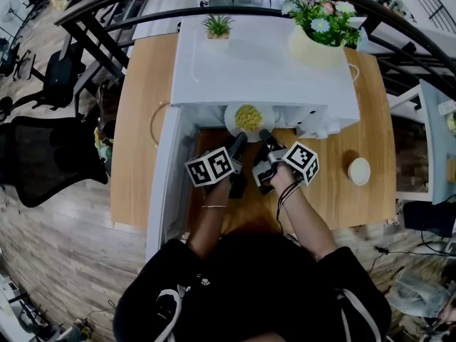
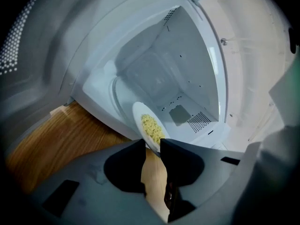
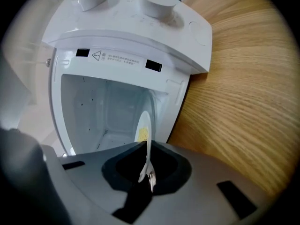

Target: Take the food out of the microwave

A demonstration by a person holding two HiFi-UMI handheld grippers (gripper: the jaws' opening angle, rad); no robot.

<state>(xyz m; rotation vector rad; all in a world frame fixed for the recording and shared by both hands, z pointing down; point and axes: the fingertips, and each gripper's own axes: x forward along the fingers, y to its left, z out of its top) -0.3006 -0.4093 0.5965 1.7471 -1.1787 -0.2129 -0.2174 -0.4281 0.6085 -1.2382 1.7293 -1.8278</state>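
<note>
While at the microwave (image 1: 263, 63) mouth, centre frame: plate (image 1: 231, 120) pinched by left hand-held gripper (image 1: 239, 140) and right hand-held gripper (image 1: 265, 135).
Could tip, spilling food (image 1: 248, 116) on the tabletop (image 1: 139, 120), if pulled unevenly.

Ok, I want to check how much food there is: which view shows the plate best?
The head view: it looks down on most of the plate and its yellow food. The left gripper view shows it slanted, its near rim hidden; the right gripper view shows it nearly edge-on.
</note>
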